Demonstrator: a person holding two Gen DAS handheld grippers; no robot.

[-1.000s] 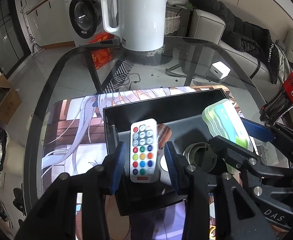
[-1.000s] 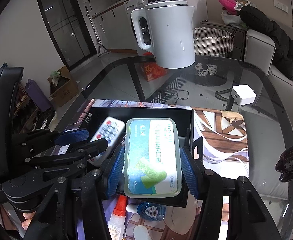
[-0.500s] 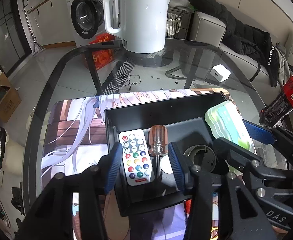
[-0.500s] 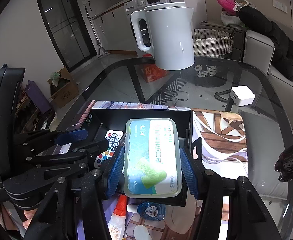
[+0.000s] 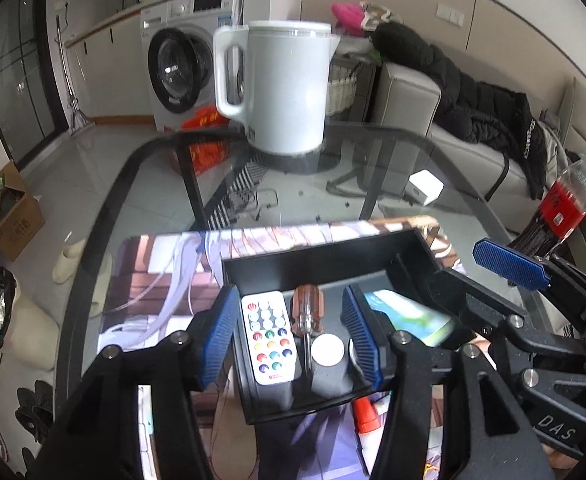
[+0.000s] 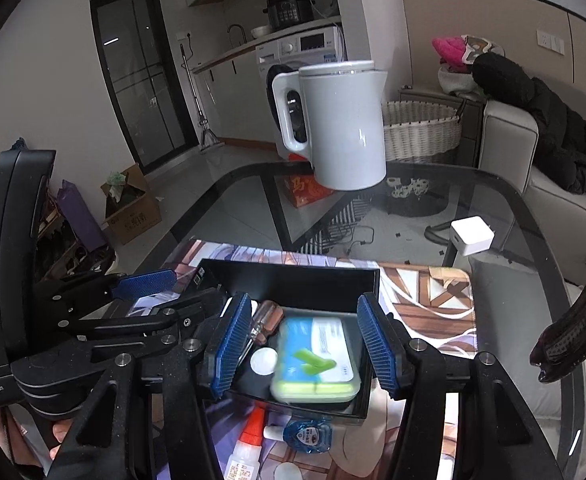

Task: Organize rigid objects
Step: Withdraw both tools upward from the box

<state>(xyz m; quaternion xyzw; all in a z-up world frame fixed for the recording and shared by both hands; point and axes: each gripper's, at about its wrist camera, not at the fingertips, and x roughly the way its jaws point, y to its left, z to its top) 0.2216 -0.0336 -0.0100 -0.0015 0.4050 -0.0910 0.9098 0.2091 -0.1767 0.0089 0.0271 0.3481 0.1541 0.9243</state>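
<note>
A black tray [image 5: 325,258] is sitting on a printed mat [image 5: 161,276] on a glass table [image 5: 377,152]. Inside it, a white remote [image 5: 269,338] with coloured buttons is lying along the left side, with a screwdriver [image 5: 308,318] with a clear brown handle just beside it and a small white round disc [image 5: 327,351] near the screwdriver's shaft. A green and white flat box [image 6: 317,354] is lying in the right part of the tray, slightly tilted.

The left gripper [image 5: 291,340] is hovering over the remote and screwdriver; its jaws are opening, and the blue pads are standing clear of both things, gripping nothing. The right gripper [image 6: 303,346] is hanging above the flat box with its jaws parted wider than the box, pads not touching it, so it is holding nothing.

Outside the tray, on the mat at its near edge, a glue bottle with a red cap [image 6: 251,428] and a small blue round dispenser [image 6: 307,436] are lying. A white kettle [image 5: 277,88] is standing at the far side of the table, a white charger block [image 6: 472,236] to the right, and a dark cola bottle [image 5: 561,200] at the right edge.
</note>
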